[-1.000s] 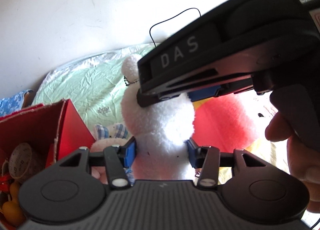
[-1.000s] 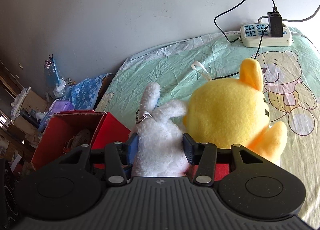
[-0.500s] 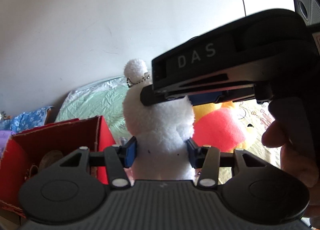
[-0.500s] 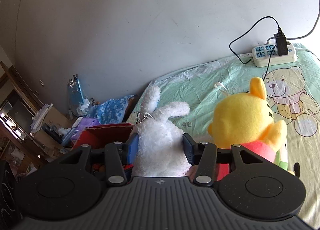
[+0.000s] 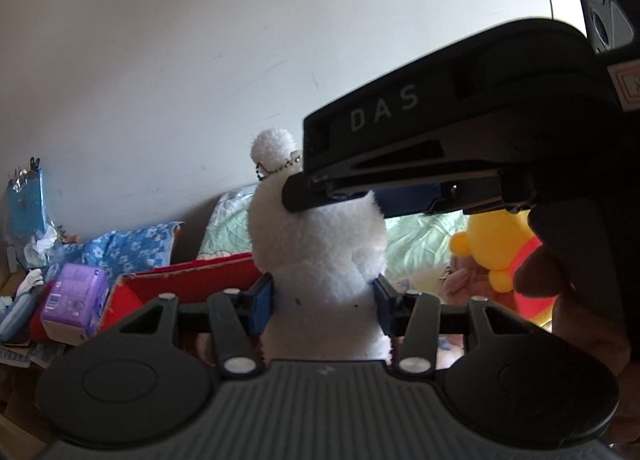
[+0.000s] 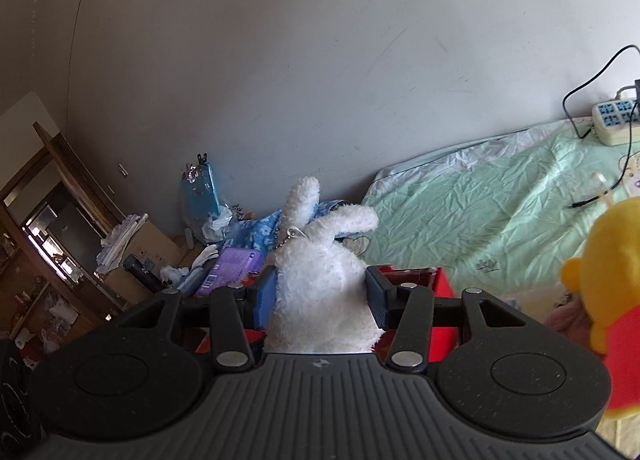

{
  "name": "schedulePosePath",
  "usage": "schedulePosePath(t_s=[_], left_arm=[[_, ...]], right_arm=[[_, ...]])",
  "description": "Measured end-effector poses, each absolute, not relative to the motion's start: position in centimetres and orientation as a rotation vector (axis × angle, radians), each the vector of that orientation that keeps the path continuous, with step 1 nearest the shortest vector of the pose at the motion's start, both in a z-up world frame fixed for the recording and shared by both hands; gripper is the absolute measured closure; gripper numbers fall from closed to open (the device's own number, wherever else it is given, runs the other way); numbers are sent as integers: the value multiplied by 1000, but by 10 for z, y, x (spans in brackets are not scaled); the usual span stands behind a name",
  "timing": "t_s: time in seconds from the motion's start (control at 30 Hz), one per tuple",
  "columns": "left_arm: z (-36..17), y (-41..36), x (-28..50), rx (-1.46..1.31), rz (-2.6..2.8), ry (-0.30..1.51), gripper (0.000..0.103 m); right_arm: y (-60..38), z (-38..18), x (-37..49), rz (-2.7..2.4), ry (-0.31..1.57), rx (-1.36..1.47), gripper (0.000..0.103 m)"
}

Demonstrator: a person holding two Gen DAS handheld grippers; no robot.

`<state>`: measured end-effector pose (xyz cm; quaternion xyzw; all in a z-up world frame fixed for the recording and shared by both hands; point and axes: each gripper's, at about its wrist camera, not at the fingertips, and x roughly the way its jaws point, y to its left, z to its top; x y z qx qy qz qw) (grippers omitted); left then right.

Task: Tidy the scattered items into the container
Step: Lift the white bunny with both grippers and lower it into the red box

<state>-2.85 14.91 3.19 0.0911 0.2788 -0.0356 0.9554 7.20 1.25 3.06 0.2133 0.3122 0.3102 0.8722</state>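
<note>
A white plush rabbit (image 5: 320, 256) with a bead chain at its ears is held up in the air by both grippers. My left gripper (image 5: 322, 302) is shut on its lower body. My right gripper (image 6: 322, 296) is shut on the same rabbit (image 6: 320, 288) higher up, and its black body marked DAS (image 5: 448, 140) fills the upper right of the left wrist view. The red cardboard box (image 5: 192, 280) lies just behind and below the rabbit; its red wall (image 6: 442, 286) shows past the right finger. A yellow bear plush in a red shirt (image 5: 496, 244) sits on the bed to the right (image 6: 612, 272).
A green bedsheet (image 6: 480, 212) runs to the wall, with a power strip (image 6: 614, 120) and black cable at the far right. Left of the box lie a purple pack (image 5: 74, 296), blue floral cloth (image 5: 128, 248), a blue bag (image 6: 198, 190) and cardboard clutter. A hand (image 5: 560, 292) holds the right gripper.
Both grippers have lifted the white rabbit and carried it left. The red box and floor clutter have come into view behind it, and the yellow bear has slid to the right edge.
</note>
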Motion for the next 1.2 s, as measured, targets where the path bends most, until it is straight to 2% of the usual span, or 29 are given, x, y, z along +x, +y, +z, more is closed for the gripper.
schedulePosePath(t_s=[0.47, 0.7, 0.87, 0.93, 1.0, 1.07, 1.13, 1.2], left_arm=[[-10, 282, -1, 234, -62, 717, 53], [-30, 307, 8, 225, -84, 792, 52], [-37, 317, 4, 228, -89, 813, 47], [-34, 320, -2, 227, -88, 794, 42], [-29, 323, -10, 225, -85, 767, 30], [-27, 332, -13, 215, -83, 744, 24], [-24, 333, -16, 209, -81, 738, 24], [-23, 331, -18, 207, -77, 741, 32]], right_arm=[[146, -15, 85, 626, 820, 484, 53], [172, -38, 92, 594, 918, 489, 53], [187, -49, 94, 582, 972, 485, 49], [189, -49, 92, 562, 976, 478, 45], [189, -46, 89, 546, 966, 471, 43], [188, -40, 86, 533, 941, 458, 43], [186, -35, 84, 520, 915, 442, 41], [182, -31, 83, 510, 898, 437, 40]])
